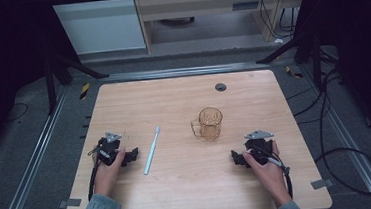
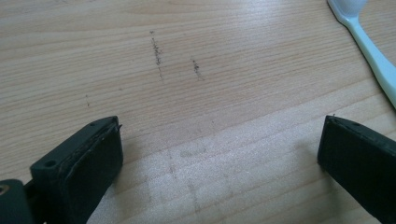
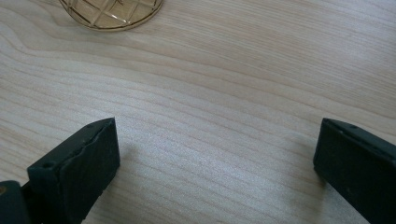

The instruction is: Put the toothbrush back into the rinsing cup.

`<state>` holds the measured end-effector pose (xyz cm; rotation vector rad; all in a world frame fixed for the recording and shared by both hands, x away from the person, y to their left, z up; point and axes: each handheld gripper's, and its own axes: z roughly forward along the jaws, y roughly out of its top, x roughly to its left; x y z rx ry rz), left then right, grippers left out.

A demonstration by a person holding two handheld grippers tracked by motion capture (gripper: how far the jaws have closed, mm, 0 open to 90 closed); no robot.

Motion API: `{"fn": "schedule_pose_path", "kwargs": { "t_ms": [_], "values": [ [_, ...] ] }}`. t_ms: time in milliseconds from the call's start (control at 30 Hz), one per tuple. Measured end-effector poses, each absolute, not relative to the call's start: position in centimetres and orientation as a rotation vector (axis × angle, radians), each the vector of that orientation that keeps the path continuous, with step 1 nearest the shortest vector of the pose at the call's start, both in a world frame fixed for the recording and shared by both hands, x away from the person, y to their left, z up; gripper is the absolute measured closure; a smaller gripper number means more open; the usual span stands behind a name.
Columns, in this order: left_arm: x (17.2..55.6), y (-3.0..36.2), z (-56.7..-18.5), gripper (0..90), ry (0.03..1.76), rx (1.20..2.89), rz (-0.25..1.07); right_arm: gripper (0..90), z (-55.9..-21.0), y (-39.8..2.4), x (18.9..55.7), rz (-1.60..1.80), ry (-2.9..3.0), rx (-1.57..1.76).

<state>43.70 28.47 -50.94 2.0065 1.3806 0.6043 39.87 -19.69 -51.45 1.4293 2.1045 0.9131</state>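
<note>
A brown glass mug [image 1: 210,123] stood upright on the wooden table [image 1: 190,194], a little right of the middle, with its handle pointing toward the left edge. In the right gripper view its round bottom [image 3: 112,13] sat at the top, well away from the jaws. A pale blue toothbrush [image 1: 152,150] lay flat to the left of the mug, apart from it, with its head pointing toward the far edge. In the left gripper view the toothbrush [image 2: 373,51] ran along the top right corner, near one jaw but not touching it.

The left gripper [image 1: 127,155] rested on the table near the left edge, just beside the toothbrush, held by the left hand [image 1: 109,166]. Its jaws were spread wide with nothing between them but bare wood with a few dark marks [image 2: 156,51].

The right gripper [image 1: 237,158] rested near the right edge, in front of the mug toward the near edge, held by the right hand [image 1: 264,164]. Its jaws were spread wide too and held nothing.

A small dark round hole [image 1: 220,86] was in the table near the far edge.
</note>
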Motion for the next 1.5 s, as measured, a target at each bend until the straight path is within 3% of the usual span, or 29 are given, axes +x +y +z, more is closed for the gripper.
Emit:
{"fn": "schedule_pose_path", "kwargs": {
  "t_ms": [233,500,733,1000,1300,1500],
  "values": [
    [43.8,28.6,-50.7,3.3,1.374,2.028,0.594,0.8,-51.5,-19.9,40.1,0.912,2.121,1.403],
    [43.3,27.8,-47.2,7.6,1.370,2.200,0.627,0.7,-51.5,-19.9,40.2,0.904,2.117,1.396],
    [43.0,25.9,-43.1,10.7,1.365,2.320,0.472,0.7,-51.5,-19.9,40.1,0.903,2.107,1.410],
    [44.6,23.5,-42.1,13.3,1.363,2.396,0.357,1.1,-51.5,-19.9,39.9,0.894,2.085,1.435],
    [46.2,20.7,-42.0,26.4,1.340,2.459,0.275,2.8,-51.5,-20.0,39.8,0.901,2.084,1.435],
    [47.5,19.7,-42.2,36.9,1.342,2.477,0.149,4.0,-51.5,-20.1,39.8,0.902,2.079,1.431]
  ]
}}
